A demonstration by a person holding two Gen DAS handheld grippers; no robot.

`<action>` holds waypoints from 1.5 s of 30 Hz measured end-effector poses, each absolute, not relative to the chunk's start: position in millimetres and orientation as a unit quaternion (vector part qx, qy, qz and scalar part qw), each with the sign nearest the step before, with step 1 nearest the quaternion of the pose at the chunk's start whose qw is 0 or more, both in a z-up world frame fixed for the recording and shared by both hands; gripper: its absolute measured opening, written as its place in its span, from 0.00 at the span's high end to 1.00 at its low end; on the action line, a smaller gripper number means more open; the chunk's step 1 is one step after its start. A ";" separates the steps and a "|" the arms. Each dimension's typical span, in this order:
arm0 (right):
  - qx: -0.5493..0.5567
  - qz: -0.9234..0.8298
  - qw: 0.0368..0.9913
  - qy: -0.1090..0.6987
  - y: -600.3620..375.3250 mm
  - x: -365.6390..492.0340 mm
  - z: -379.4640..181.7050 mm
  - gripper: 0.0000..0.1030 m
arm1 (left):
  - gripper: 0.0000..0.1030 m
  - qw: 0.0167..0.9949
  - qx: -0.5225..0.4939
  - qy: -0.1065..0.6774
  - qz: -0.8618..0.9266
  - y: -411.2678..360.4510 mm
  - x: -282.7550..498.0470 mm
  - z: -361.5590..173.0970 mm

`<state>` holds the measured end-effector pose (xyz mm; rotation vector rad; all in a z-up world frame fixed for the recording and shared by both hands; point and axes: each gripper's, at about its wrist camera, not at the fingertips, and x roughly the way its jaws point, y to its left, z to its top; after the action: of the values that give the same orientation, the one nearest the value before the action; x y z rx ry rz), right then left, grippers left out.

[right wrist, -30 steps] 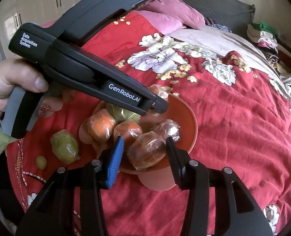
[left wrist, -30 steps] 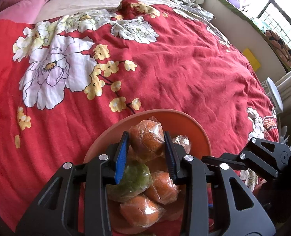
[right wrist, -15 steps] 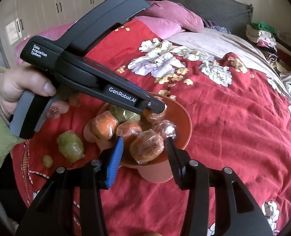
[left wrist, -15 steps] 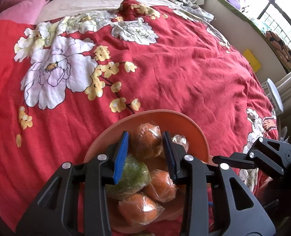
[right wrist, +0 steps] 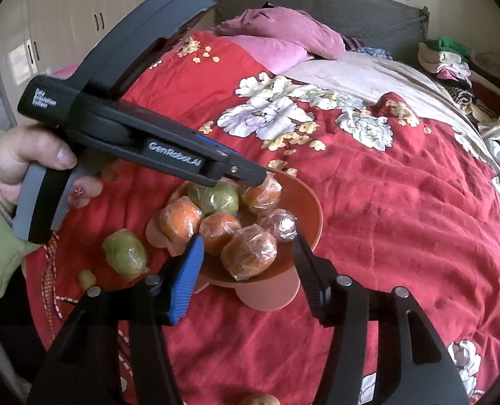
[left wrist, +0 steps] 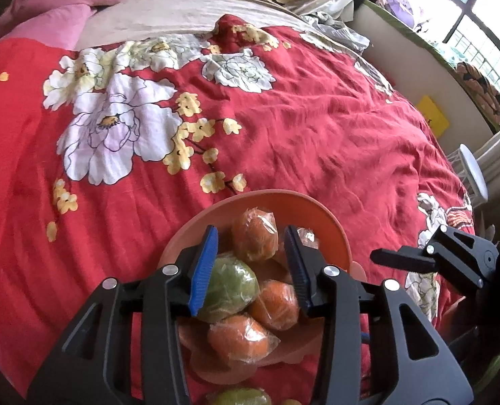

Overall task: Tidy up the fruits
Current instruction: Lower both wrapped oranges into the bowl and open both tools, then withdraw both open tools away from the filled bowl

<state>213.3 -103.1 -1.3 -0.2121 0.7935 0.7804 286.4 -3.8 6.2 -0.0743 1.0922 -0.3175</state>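
An orange bowl (left wrist: 321,217) (right wrist: 309,202) on the red floral bedspread holds several plastic-wrapped oranges and a wrapped green fruit (left wrist: 231,285) (right wrist: 216,197). My left gripper (left wrist: 251,260) is open above the bowl; a wrapped orange (left wrist: 255,236) lies between and beyond its fingers, untouched. My right gripper (right wrist: 246,258) is open and pulled back from the bowl's near rim, with a wrapped orange (right wrist: 250,253) lying in the bowl ahead of it. Another wrapped green fruit (right wrist: 125,254) lies on the bed left of the bowl.
A small green fruit (right wrist: 86,278) lies beside the loose green one. A brownish fruit (right wrist: 258,399) shows at the bottom edge. Pink pillows (right wrist: 277,38) and clothes are at the bed's head. A window ledge and a white stool (left wrist: 472,173) are beside the bed.
Both grippers opened and drew back. The left one let go of its wrapped orange into the bowl; the right one released its orange in the bowl and lifted away.
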 end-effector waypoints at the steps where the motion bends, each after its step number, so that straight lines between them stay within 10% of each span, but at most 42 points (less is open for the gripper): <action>1: -0.099 0.369 0.845 0.375 -104.0 213.4 -0.7 0.45 | 0.63 0.843 -0.036 0.515 -0.149 -3.5 285.2 6.7; 19: -0.071 0.355 0.861 0.356 -121.3 204.3 8.4 0.15 | 0.46 0.866 -0.054 0.478 -0.136 1.9 252.4 26.1; 45: -0.052 0.348 0.877 0.327 -133.6 192.4 27.7 0.07 | 0.18 0.896 -0.076 0.423 -0.116 7.5 210.7 62.4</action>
<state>192.4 -133.6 27.7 -0.1094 0.6829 0.7252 210.7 7.5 62.4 -0.1566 0.8764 -0.2399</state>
